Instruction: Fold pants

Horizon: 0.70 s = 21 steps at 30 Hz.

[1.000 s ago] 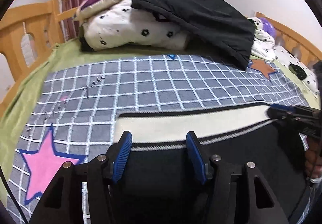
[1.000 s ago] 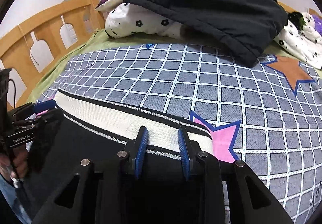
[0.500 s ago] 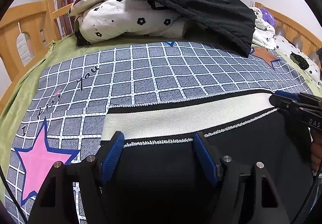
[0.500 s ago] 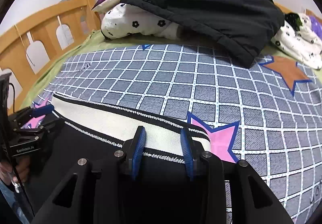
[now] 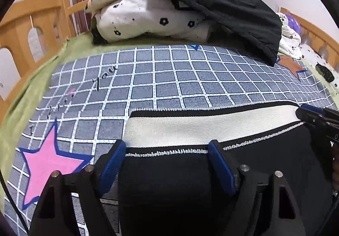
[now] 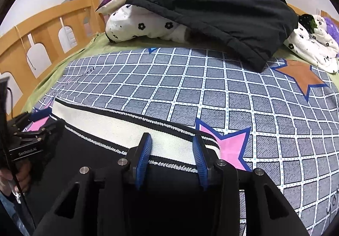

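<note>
Black pants (image 5: 169, 185) with a cream waistband (image 5: 201, 127) lie flat on the grey checked blanket (image 5: 169, 79). My left gripper (image 5: 166, 149) hovers over the waistband's left end. Its jaws are opening, and the cloth lies loose between the blue pads (image 5: 112, 159). My right gripper (image 6: 172, 141) sits at the waistband's (image 6: 118, 127) right end. Its jaws are also opening, narrower, and the pads do not pinch the band. Each view shows the other gripper at its edge: the right gripper (image 5: 313, 115) and the left gripper (image 6: 31, 121).
A black jacket (image 5: 222, 7) lies over a white flowered quilt (image 5: 148, 21) at the far side of the bed. A wooden bed rail (image 6: 42, 30) runs along the left. A hand (image 6: 23, 174) holds the left gripper's handle.
Both grippers' jaws have spread apart, the left one much more. The waistband has been let go and lies flat on the blanket. Neither hand has shifted noticeably.
</note>
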Tool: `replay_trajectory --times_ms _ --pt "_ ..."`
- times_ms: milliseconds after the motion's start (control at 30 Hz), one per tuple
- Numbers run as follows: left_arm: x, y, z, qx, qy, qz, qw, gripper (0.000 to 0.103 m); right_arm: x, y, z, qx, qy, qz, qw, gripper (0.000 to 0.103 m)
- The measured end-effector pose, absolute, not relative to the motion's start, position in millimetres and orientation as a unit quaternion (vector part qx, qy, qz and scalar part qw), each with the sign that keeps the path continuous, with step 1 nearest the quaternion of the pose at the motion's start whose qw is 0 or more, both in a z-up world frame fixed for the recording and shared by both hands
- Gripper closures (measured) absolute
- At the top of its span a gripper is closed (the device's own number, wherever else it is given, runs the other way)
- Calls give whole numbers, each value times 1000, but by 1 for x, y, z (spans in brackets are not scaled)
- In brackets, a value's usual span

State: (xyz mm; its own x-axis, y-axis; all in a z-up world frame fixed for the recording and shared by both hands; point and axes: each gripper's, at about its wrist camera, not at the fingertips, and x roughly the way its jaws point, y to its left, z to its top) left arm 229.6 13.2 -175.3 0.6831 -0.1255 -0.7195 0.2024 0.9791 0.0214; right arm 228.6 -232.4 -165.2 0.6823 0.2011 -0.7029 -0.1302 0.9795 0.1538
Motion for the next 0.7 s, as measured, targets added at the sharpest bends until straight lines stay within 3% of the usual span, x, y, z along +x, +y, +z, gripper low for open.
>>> replay_trajectory --times_ms 333,467,700 --pt "226 13 -174 47 392 -91 914 24 228 -232 -166 46 387 90 917 63" --pt "206 13 -170 48 418 -116 900 24 224 -235 -160 48 402 91 910 58" --pt "133 16 -174 68 437 -143 885 24 148 -238 -155 4 425 107 899 55"
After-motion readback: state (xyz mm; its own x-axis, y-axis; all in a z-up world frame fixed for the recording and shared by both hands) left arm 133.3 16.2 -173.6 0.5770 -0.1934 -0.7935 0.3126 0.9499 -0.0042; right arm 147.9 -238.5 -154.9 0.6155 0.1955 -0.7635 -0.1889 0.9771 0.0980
